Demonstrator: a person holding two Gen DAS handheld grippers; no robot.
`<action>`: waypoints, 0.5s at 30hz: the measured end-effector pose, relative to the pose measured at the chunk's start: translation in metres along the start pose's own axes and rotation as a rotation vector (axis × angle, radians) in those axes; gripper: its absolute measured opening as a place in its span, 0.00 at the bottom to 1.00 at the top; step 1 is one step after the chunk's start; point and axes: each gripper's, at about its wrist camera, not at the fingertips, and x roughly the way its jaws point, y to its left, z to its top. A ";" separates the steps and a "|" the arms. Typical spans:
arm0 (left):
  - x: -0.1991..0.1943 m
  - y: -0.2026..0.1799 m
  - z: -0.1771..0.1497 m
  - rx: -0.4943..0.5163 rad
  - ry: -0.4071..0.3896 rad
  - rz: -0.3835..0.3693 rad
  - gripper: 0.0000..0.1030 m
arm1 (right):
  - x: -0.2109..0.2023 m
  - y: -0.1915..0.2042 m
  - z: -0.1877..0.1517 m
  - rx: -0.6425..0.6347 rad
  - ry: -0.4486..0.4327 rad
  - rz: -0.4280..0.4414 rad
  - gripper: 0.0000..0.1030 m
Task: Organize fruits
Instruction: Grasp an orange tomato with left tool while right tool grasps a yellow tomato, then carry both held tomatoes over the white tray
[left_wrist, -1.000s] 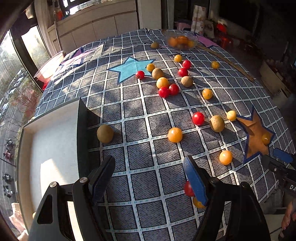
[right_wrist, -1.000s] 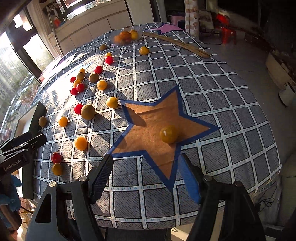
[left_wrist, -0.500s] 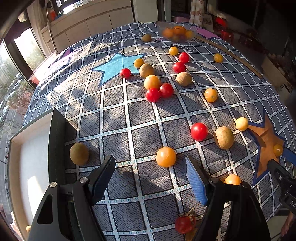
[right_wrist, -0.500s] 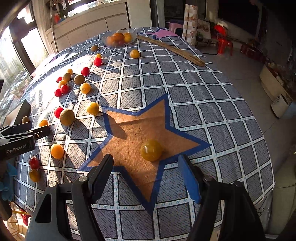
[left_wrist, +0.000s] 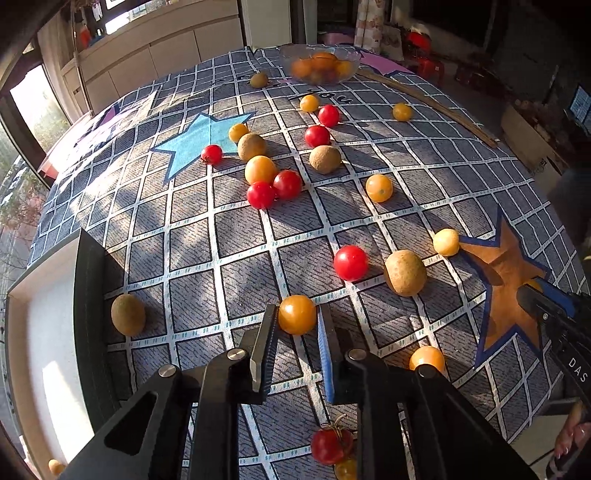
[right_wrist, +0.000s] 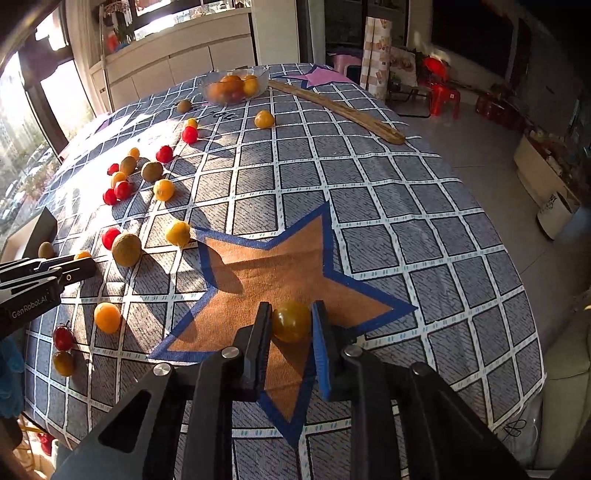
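Many small fruits lie scattered on a grey checked tablecloth (left_wrist: 240, 229): red tomatoes, orange and yellow ones, brown kiwis. My left gripper (left_wrist: 297, 317) is shut on an orange fruit (left_wrist: 297, 314) that rests on the cloth. My right gripper (right_wrist: 291, 319) is shut on a dark yellow tomato (right_wrist: 291, 320) on the orange star patch (right_wrist: 280, 273). The right gripper also shows at the right edge of the left wrist view (left_wrist: 546, 306), and the left gripper at the left edge of the right wrist view (right_wrist: 44, 273).
A white tray with a dark rim (left_wrist: 48, 332) lies at the left table edge, a kiwi (left_wrist: 128, 314) beside it. A glass bowl of oranges (left_wrist: 319, 68) and a wooden stick (right_wrist: 336, 107) are at the far end. A red tomato (left_wrist: 350, 263) and kiwi (left_wrist: 405, 272) lie between the grippers.
Both grippers moved forward and down, and their jaws closed: the left around the orange fruit, the right around the yellow tomato on the star.
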 end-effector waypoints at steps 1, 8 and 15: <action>-0.001 0.000 -0.001 -0.002 0.001 -0.005 0.21 | -0.001 -0.005 -0.001 0.032 0.004 0.055 0.22; -0.017 0.009 -0.012 -0.016 -0.019 -0.040 0.21 | -0.007 -0.017 -0.010 0.098 0.020 0.133 0.22; -0.042 0.032 -0.023 -0.053 -0.049 -0.055 0.21 | -0.010 -0.010 -0.012 0.105 0.037 0.149 0.22</action>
